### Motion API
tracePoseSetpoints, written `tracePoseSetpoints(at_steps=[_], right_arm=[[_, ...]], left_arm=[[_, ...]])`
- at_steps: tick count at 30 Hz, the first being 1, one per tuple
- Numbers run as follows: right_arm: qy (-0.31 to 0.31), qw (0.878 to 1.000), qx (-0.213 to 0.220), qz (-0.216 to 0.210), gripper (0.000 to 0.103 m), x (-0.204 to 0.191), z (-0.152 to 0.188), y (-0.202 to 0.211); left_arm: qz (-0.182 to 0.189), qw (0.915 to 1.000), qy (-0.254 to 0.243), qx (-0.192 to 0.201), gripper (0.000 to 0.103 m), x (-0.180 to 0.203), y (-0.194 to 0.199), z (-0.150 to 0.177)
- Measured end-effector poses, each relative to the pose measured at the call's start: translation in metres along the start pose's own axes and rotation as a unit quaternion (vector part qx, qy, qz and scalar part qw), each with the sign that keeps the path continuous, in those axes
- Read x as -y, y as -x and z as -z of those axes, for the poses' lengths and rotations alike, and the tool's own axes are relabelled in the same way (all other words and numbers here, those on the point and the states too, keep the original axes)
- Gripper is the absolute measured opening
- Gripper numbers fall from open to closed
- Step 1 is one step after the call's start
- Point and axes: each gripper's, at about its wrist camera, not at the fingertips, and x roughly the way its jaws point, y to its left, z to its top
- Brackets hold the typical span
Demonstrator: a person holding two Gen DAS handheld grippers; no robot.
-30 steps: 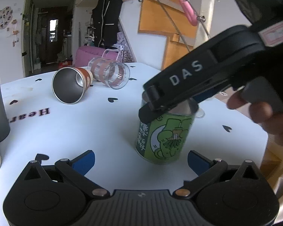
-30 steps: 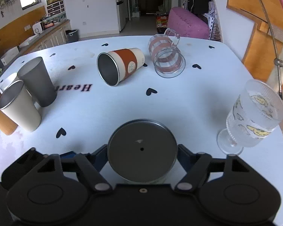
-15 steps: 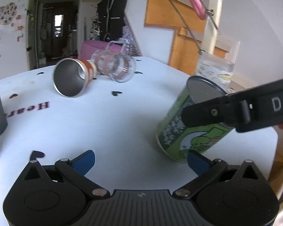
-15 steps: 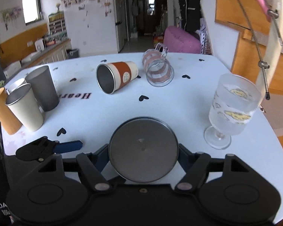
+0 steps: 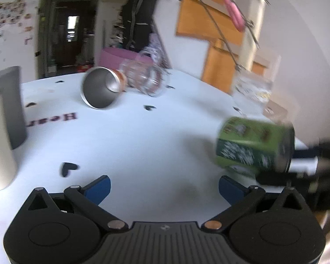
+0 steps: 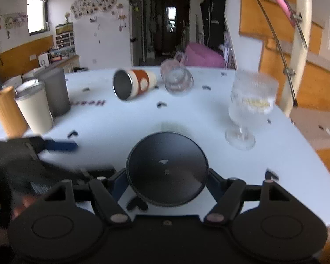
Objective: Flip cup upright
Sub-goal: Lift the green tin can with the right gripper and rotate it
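A green printed cup (image 5: 250, 145) is held off the white table (image 5: 143, 145), tipped onto its side with its mouth facing left. My right gripper (image 6: 167, 182) is shut on it; in the right wrist view only the cup's round dark base (image 6: 167, 168) shows between the fingers. My left gripper (image 5: 165, 186) is open and empty, low over the table, left of the cup. In the right wrist view the left gripper's blue finger (image 6: 59, 146) shows at the left.
An orange-banded steel cup (image 5: 101, 91) and a clear striped mug (image 5: 147, 80) lie on their sides at the back. A stemmed glass (image 6: 248, 110) stands at the right. A grey tumbler (image 6: 55, 92), a cream tumbler (image 6: 35, 107) and an orange cup (image 6: 8, 112) stand at the left.
The right gripper has lifted the green cup and tipped it from upside down to about level. It moved right in the left wrist view. The left gripper stayed open.
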Motion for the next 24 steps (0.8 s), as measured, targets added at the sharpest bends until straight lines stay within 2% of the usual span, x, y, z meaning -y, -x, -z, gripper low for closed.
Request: tracePoseSetpoints(at_steps=[4, 8, 15, 19, 20, 24], right_arm=[[-0.019, 1.0, -0.017, 0.005, 0.075, 0.003, 0.009, -0.018], [-0.027, 0.999, 0.005, 0.035, 0.075, -0.002, 0.009, -0.037], [-0.043, 0.996, 0.04, 0.061, 0.075, -0.012, 0.007, -0.052], [-0.047, 0.996, 0.041, 0.059, 0.077, -0.013, 0.007, -0.05], [-0.048, 0.996, 0.043, 0.056, 0.083, -0.012, 0.007, -0.049], [-0.05, 0.995, 0.063, 0.055, 0.086, -0.011, 0.013, -0.035]], left_arm=[[-0.009, 0.9996, 0.024, 0.01, 0.103, -0.009, 0.007, -0.007], [-0.014, 0.9987, 0.05, -0.003, 0.103, -0.016, 0.007, -0.011], [-0.011, 0.9983, 0.056, -0.009, 0.103, -0.018, 0.012, -0.014], [0.021, 0.9963, 0.081, -0.018, 0.103, -0.02, 0.013, -0.027], [0.031, 0.9953, 0.089, -0.023, 0.103, -0.02, 0.013, -0.032], [0.089, 0.9874, 0.123, -0.047, 0.103, -0.014, 0.006, -0.063]])
